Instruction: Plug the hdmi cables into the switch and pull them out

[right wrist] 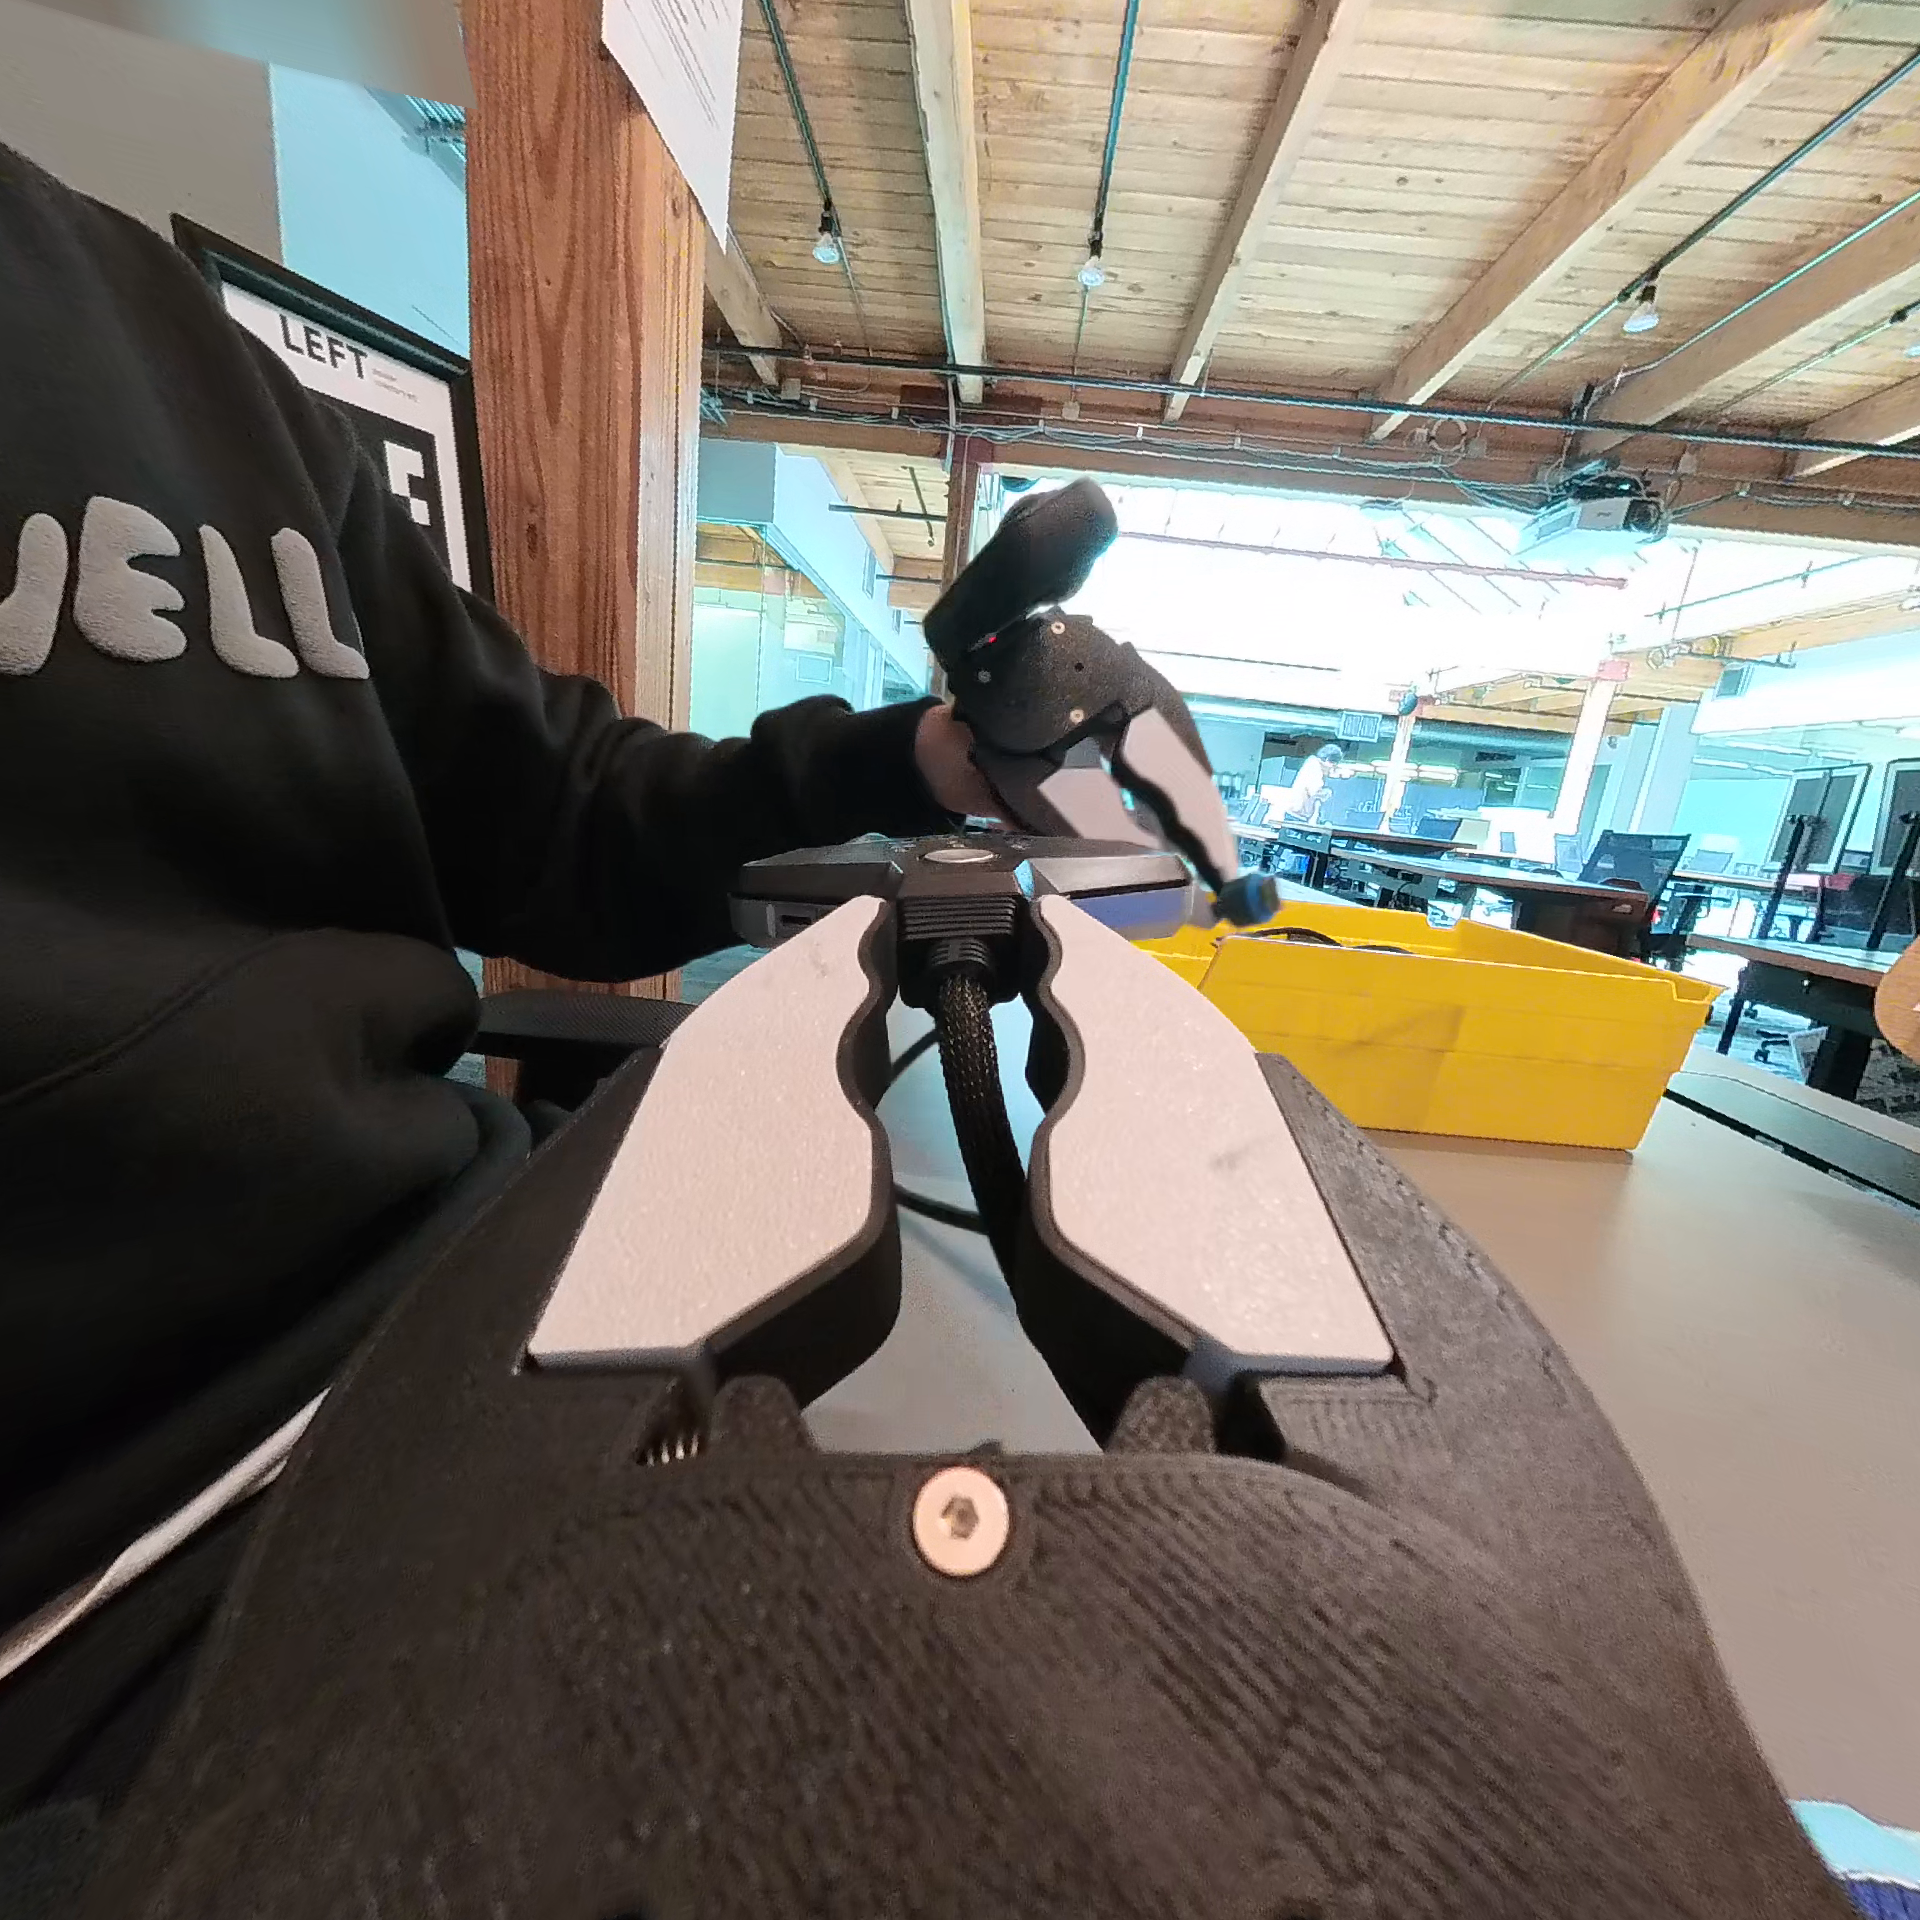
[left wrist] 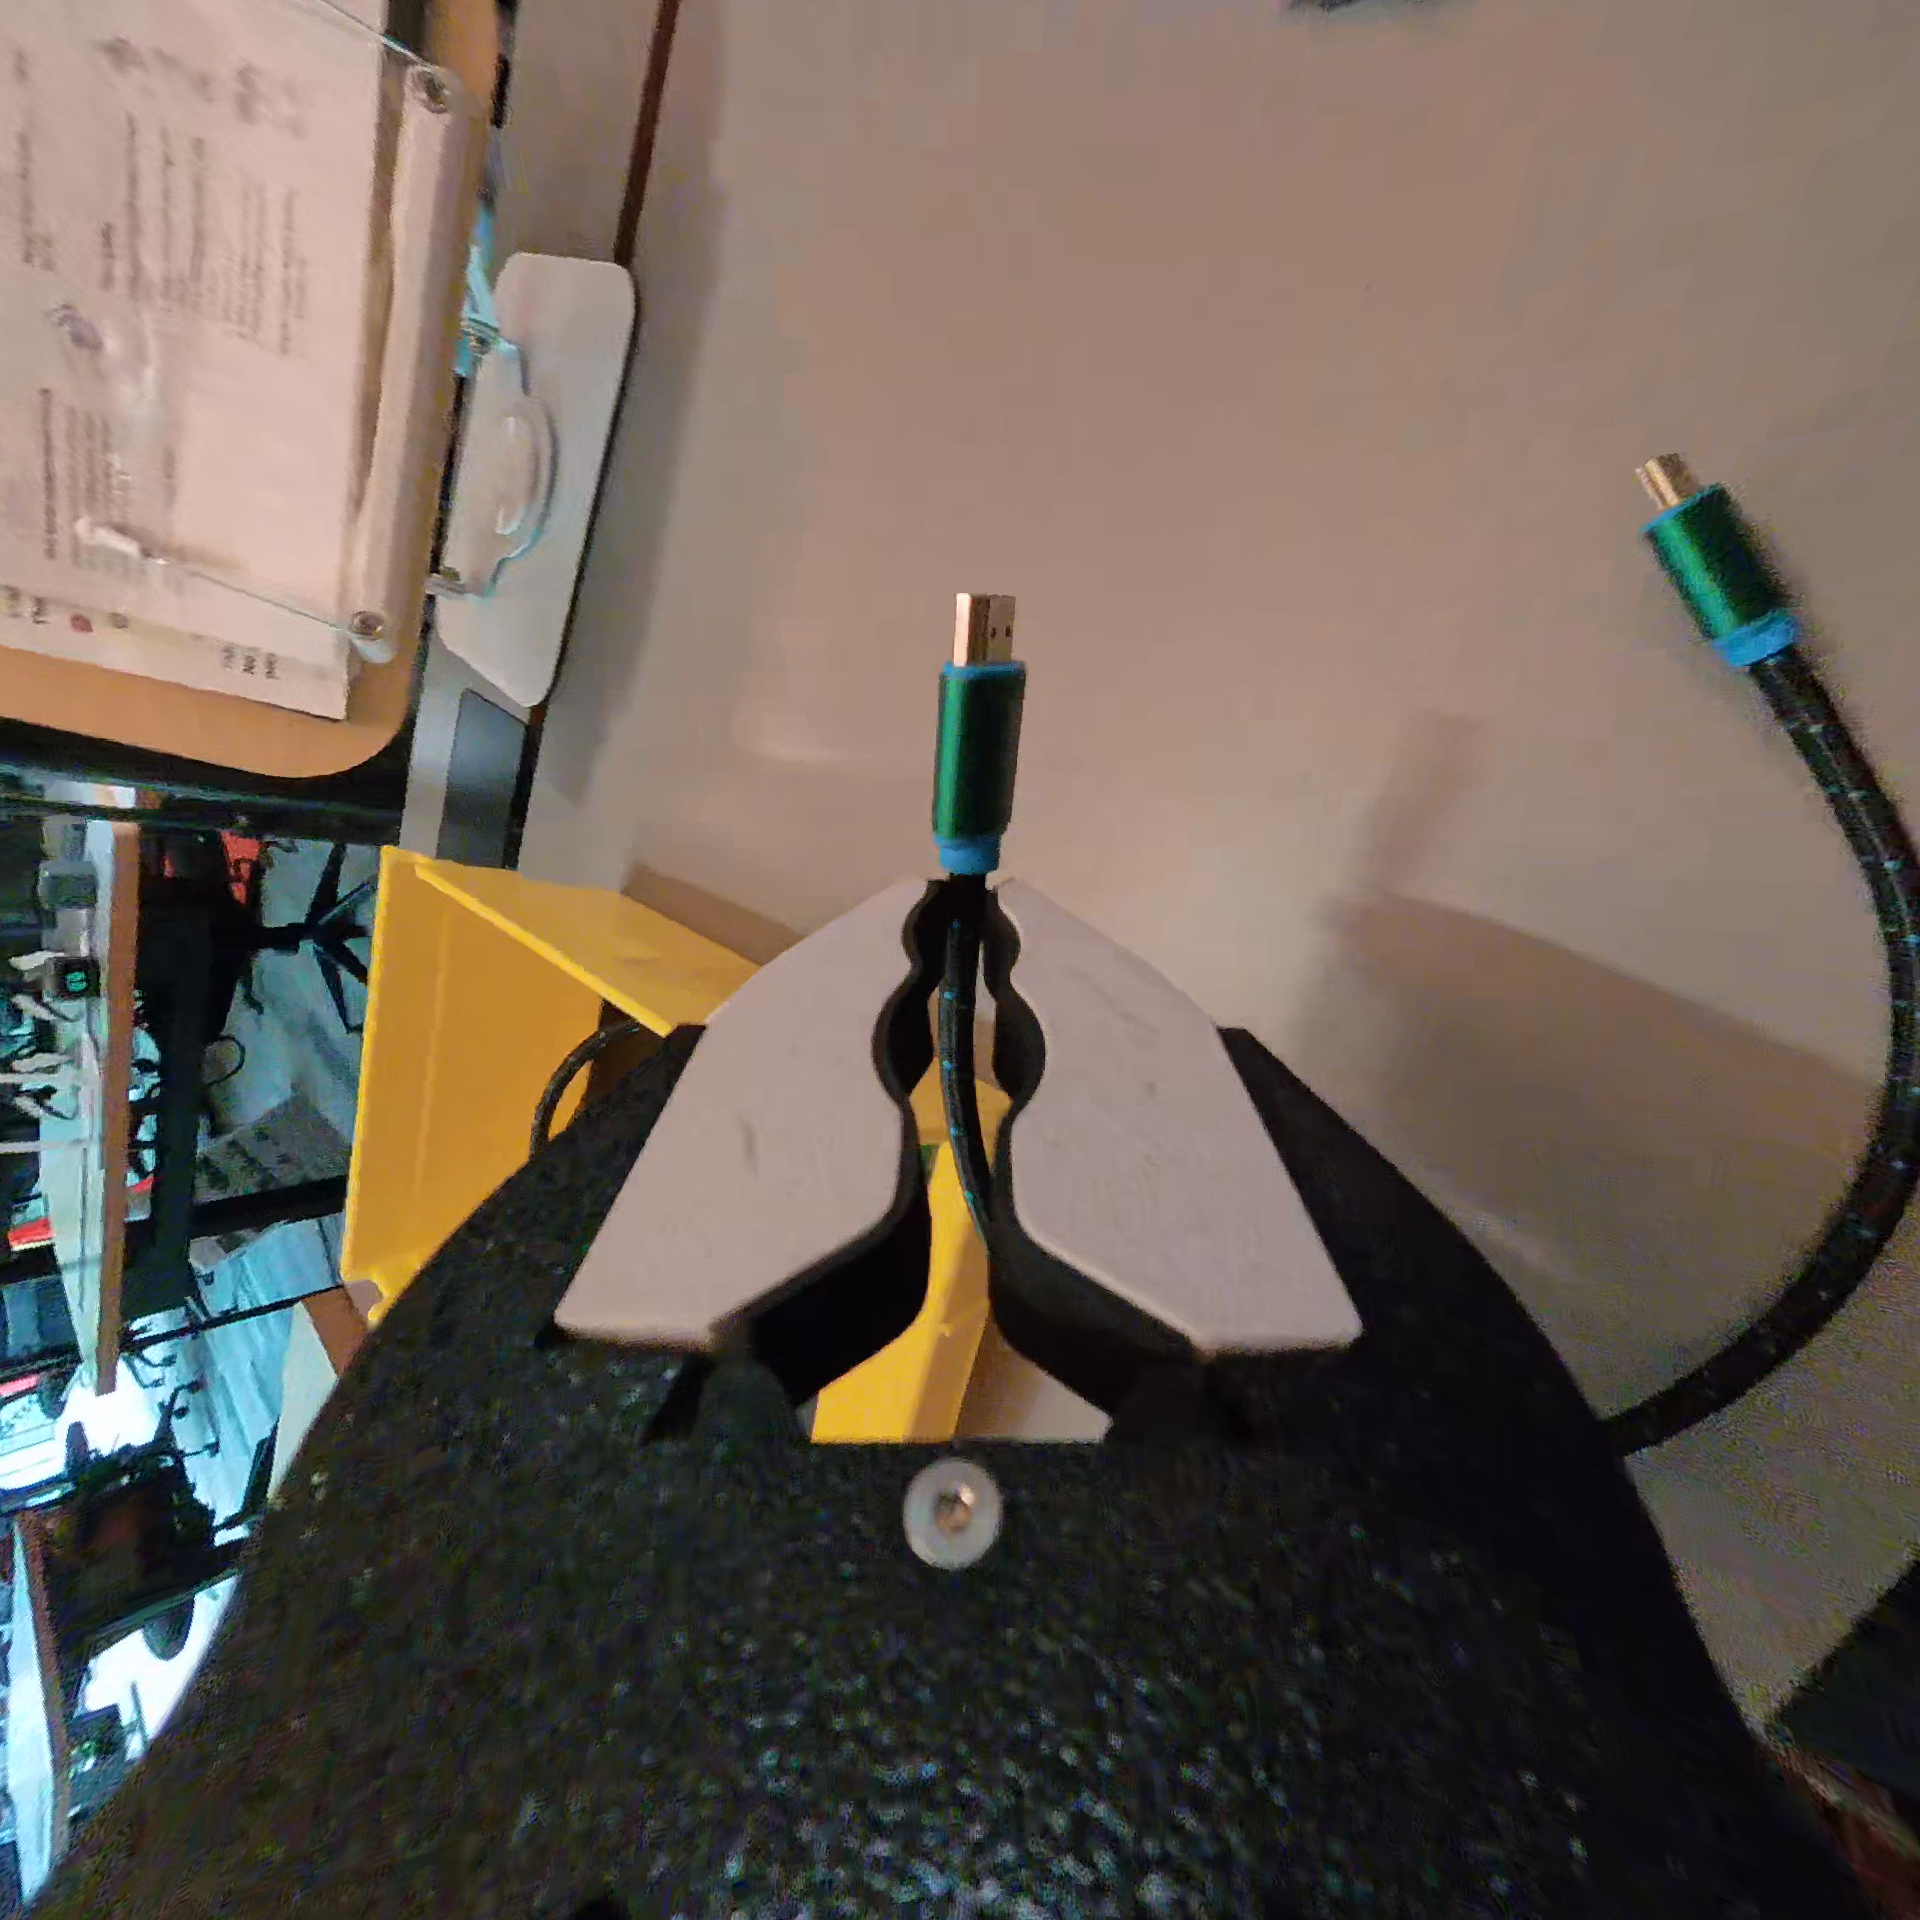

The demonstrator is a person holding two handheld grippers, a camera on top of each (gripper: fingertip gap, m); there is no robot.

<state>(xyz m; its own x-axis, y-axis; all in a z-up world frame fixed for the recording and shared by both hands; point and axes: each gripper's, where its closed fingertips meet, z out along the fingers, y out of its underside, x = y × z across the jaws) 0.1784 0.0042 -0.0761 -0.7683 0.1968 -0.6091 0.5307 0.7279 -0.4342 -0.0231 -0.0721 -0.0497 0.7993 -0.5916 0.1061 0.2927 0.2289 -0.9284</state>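
Left gripper [left wrist: 961, 883]: nearest the left wrist camera, fingers pressed together on a braided HDMI cable [left wrist: 961, 1060], pinching it just behind the green plug [left wrist: 977, 753], whose metal tip points to 12 o'clock, clear of any port.
Second green plug [left wrist: 1720, 571]: at 3 o'clock in that view, loose on its own curved cable — unplugged, held by nothing visible.
Right gripper [right wrist: 961, 940]: fingers close around the ribbed black connector [right wrist: 958, 920] where it meets the switch [right wrist: 961, 883]; whether they actually squeeze it, I cannot tell.
Switch: dead centre of the right wrist view, apparently above the grey table [right wrist: 1662, 1299], an open port at its 9 o'clock end.
Progress: one black cable looks seated; both green plugs are out, so I cannot judge whether plugging or pulling remains.
Surroundings: yellow bin [right wrist: 1455, 1039] at 3 o'clock beyond the switch, the person's black sleeve [right wrist: 623, 810] at 9 o'clock — neither blocks the ports.
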